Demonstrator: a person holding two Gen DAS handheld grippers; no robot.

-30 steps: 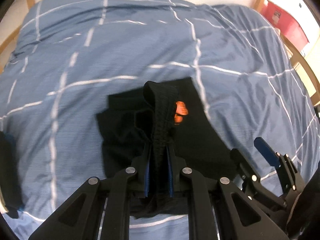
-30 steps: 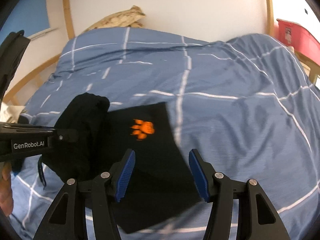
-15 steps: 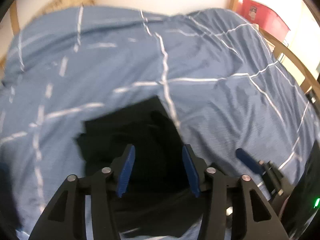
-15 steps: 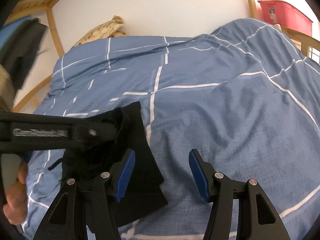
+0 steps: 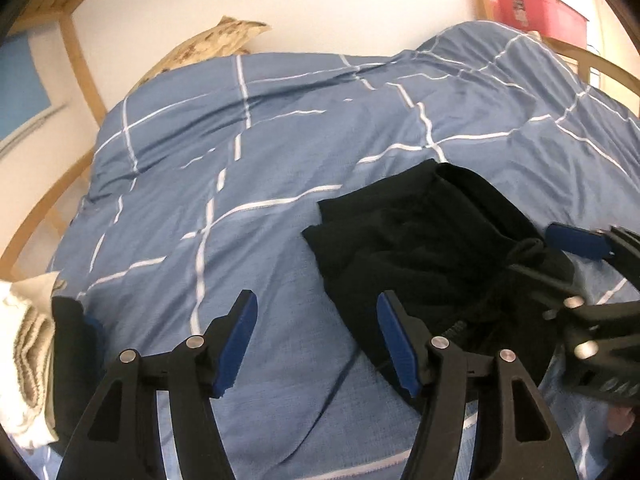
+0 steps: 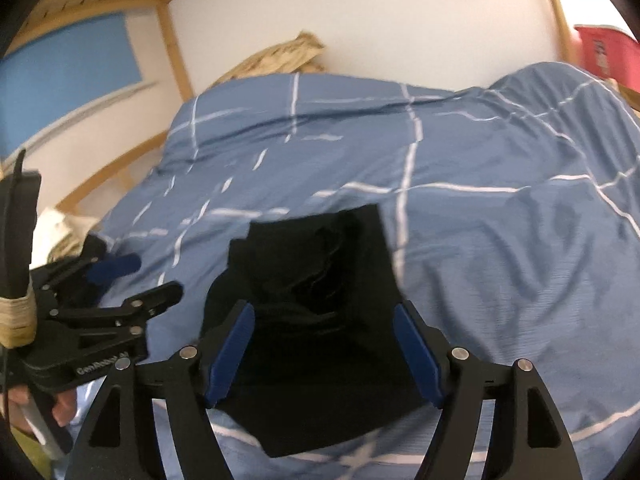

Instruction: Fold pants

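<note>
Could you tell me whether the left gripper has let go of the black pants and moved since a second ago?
Yes. The left gripper is open and has shifted left: the black pants lie right of it on the blue checked duvet.

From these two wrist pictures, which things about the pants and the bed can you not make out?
- Pants: near hem in the right wrist view is covered by the right hand-held gripper.
- Fold layers: black cloth shows no clear edges in either view.
- Pants' right side, left wrist view: behind the blurred right hand-held gripper.
- Pile at the left edge: cut off.
- Red box: label too small.
</note>
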